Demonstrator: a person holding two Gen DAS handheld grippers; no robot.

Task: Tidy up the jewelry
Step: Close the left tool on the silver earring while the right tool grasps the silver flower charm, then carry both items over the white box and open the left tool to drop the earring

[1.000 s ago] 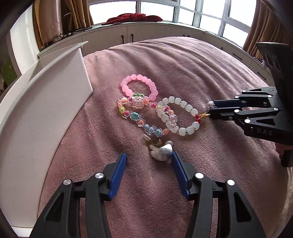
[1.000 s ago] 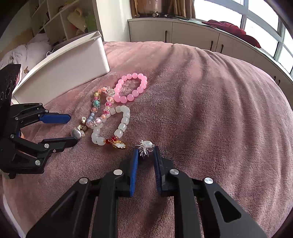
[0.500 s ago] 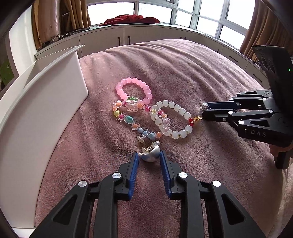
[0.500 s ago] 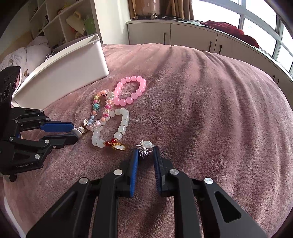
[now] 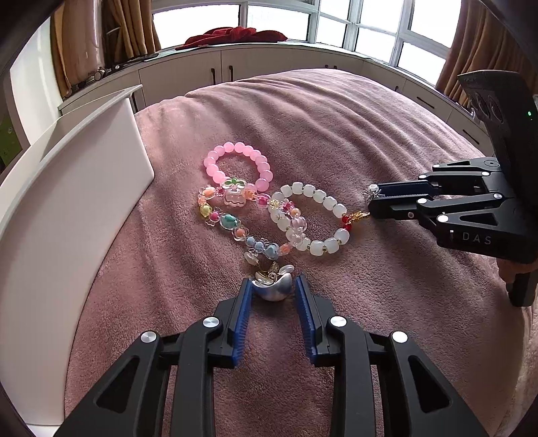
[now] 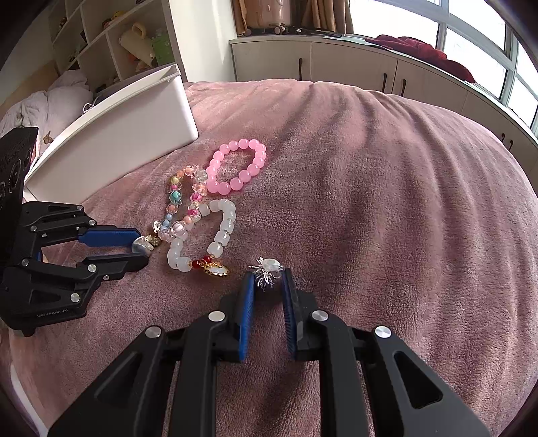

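- The left gripper [image 5: 273, 290] has closed its jaws from wide apart onto the silver charm [image 5: 273, 289] on the bed [image 5: 336, 117]; contact on the far pad seems incomplete.
- The right gripper [image 6: 267, 285] stays clamped on the sparkly ring [image 6: 267, 273].
- Both pieces look ready for lifting toward the white box [image 5: 67, 201].

Bright diffuse daylight from overexposed windows [image 5: 339, 30] at the rear, soft faint shadows on the pink blanket [image 6: 386, 188], strong fisheye curvature and dark vignetting at frame edges, foreground sharp.
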